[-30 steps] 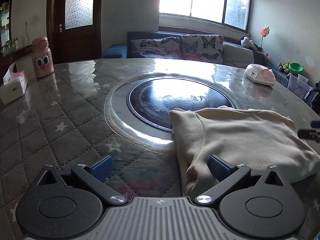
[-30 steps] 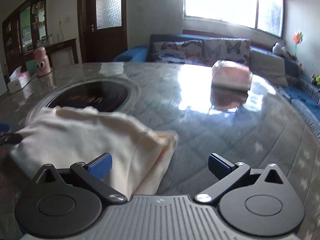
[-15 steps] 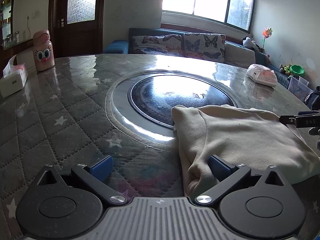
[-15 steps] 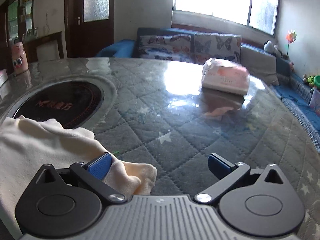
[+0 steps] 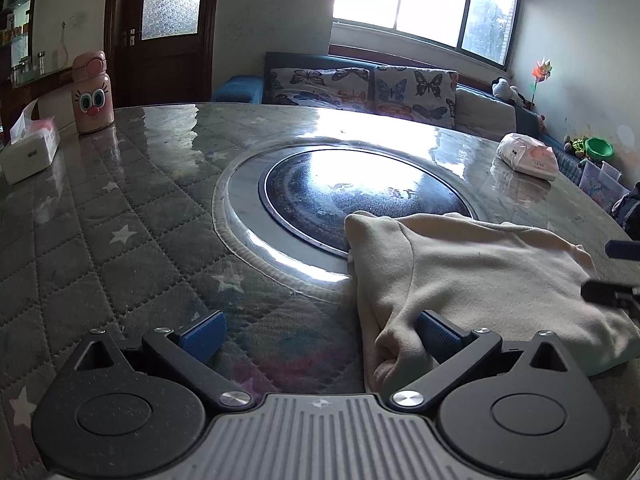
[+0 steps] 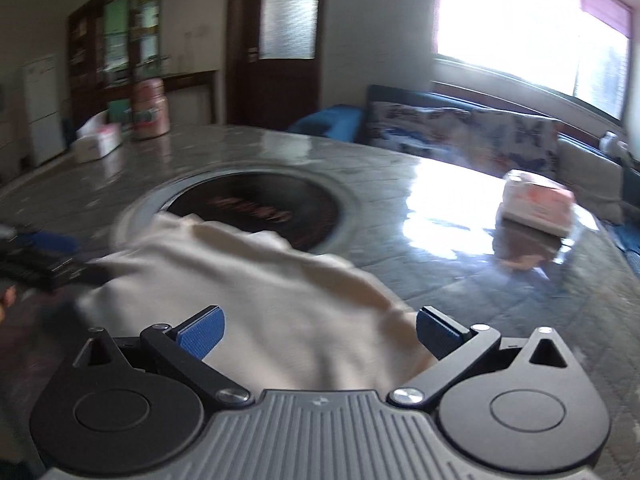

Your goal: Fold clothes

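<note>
**Both sets of fingers spread wide over a cream garment**

Plainly, the left gripper (image 5: 320, 334) has its ribbed blue fingers (image 5: 434, 334) set wide apart and clamping nothing; the right-hand pad presses into a bunched corner of the cream garment (image 5: 480, 276), the other pad sits over bare counter. The right gripper (image 6: 318, 330) is likewise spread wide, with soft cloth lying between the pads, though that view is blurred, so contact is hard to judge.

The garment (image 6: 260, 280) is a thick, matte, fleece-like knit, folded into a rough rectangle with rumpled edges. Its long axis runs between the two grippers, and its far corner overlaps the dark, glossy round hob (image 5: 360, 196), which is ringed in grey metal.

The counter (image 5: 100, 240) is round, covered in grey quilted cloth with white stars under a shiny clear sheet. Farther out stand a pink cartoon-faced bottle (image 5: 92, 94), a white tissue box (image 5: 30, 152) and a soft plastic tissue pack (image 5: 528, 156).
</note>
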{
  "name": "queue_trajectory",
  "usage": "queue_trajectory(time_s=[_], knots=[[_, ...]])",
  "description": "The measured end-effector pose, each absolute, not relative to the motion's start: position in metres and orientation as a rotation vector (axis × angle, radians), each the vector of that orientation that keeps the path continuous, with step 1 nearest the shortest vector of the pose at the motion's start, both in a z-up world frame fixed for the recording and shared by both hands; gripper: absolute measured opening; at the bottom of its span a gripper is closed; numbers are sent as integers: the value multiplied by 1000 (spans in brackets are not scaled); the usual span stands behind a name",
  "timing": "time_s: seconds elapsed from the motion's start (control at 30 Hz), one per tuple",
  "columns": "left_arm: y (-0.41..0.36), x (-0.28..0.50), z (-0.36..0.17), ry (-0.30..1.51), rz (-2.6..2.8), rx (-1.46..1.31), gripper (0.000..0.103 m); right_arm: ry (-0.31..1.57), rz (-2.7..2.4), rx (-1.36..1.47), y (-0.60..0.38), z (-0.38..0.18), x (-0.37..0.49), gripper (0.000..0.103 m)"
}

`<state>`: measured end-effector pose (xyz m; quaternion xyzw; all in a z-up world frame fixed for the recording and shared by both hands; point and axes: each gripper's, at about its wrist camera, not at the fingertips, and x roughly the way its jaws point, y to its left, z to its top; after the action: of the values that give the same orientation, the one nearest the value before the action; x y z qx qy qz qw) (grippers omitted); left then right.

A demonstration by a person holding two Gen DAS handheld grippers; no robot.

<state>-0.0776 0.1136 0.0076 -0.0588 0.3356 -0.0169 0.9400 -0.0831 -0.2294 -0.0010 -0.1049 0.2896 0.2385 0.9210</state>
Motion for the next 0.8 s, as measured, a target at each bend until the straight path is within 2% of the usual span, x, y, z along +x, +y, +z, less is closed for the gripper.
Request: queue_trajectory(time_s=[0.23, 0.4, 0.8], knots=[[112, -76, 7, 691, -24, -117, 103, 605, 598, -241, -199, -3, -107, 102], [114, -73, 9, 713, -38, -114, 103, 616, 666, -294, -178, -7, -115, 94], [116, -77, 19, 700, -36, -78, 103, 611, 756, -367, -149, -5, -118, 87]])
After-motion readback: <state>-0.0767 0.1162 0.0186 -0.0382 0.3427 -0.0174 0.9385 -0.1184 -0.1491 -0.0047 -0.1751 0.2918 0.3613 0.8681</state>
